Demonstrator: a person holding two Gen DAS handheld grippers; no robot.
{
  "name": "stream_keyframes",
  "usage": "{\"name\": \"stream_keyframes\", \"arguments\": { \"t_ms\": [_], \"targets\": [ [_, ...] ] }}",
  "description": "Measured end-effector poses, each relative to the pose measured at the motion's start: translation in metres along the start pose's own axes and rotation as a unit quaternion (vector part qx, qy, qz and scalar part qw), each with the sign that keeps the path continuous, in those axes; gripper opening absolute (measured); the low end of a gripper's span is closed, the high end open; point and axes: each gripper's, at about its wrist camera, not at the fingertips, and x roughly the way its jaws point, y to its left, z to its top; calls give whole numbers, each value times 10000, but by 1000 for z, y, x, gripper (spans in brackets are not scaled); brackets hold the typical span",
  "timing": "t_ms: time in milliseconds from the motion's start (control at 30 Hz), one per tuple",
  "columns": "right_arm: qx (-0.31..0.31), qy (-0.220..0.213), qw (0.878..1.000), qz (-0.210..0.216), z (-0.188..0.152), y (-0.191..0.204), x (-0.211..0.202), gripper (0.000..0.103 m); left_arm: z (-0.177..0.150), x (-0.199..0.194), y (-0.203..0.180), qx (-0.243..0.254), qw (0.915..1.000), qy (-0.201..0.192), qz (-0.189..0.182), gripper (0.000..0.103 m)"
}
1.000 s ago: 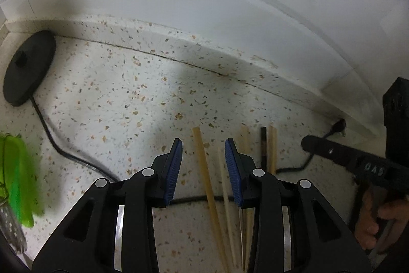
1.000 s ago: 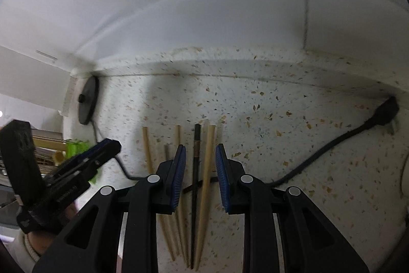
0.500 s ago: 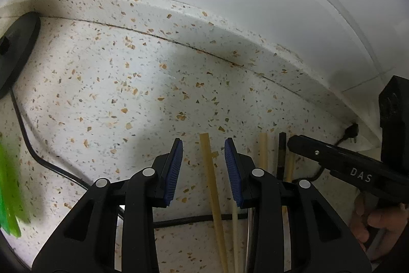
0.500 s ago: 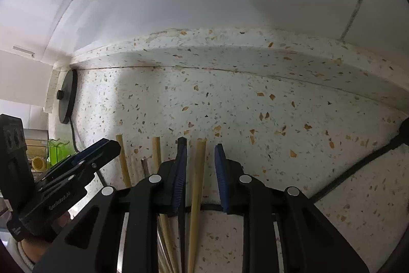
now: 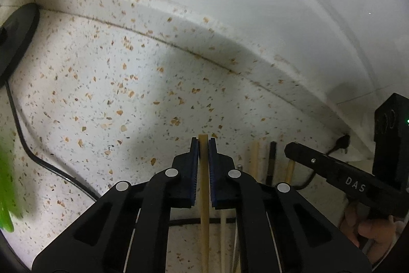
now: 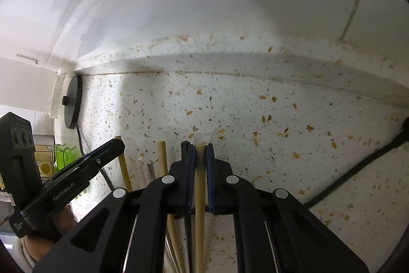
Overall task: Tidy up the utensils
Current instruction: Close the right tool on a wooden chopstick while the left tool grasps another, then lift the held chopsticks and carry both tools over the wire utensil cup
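A: Starting at the far left of our left gripper (image 5: 203, 145), we see a blurred green thing (image 5: 6, 196) at the edge, a black round base (image 5: 15, 42) up left, and its black cable (image 5: 51, 165) running across the speckled table (image 5: 127, 83) and passing under the gripper.

B: And the left gripper itself is pinched on a pale chopstick (image 5: 204, 209), pads pressing both sides, its blunt end poking out just past the tips.

A: To the right of it lie more chopsticks: another pale one (image 5: 254, 157), a dark one (image 5: 271, 160), then a tan one (image 5: 290, 172) partly behind our right gripper (image 5: 294, 149), which we hold in a hand (image 5: 370, 229).

B: From the right wrist camera, our left gripper (image 6: 118, 143) sits at the far left. Just right of it a wooden chopstick (image 6: 125, 170), then another (image 6: 163, 157), with a thin metal-tipped piece (image 6: 151, 170) between them.

A: Our right gripper (image 6: 201, 147) is clamped on a tan chopstick (image 6: 200, 196); a dark chopstick (image 6: 185, 145) lies against the outside of its left finger.

B: Further right a black cord (image 6: 358, 170) crosses the table.
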Motion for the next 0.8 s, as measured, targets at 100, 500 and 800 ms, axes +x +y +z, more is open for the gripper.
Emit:
{"name": "stream_keyframes", "arguments": {
  "t_ms": [100, 500, 800],
  "targets": [
    [-83, -205, 9998, -21, -3, 4, -21, 5, -1, -21, -7, 55, 9997, -221, -64, 7],
    [-602, -1228, 9906, -51, -44, 21, -130, 5, -38, -127, -24, 377, 9917, -1218, -137, 7],
    [-1093, -1767, 9781, -159, -86, 46, -180, 5, -83, -184, -37, 618, 9808, -1849, 30, 6]
  ]
}}
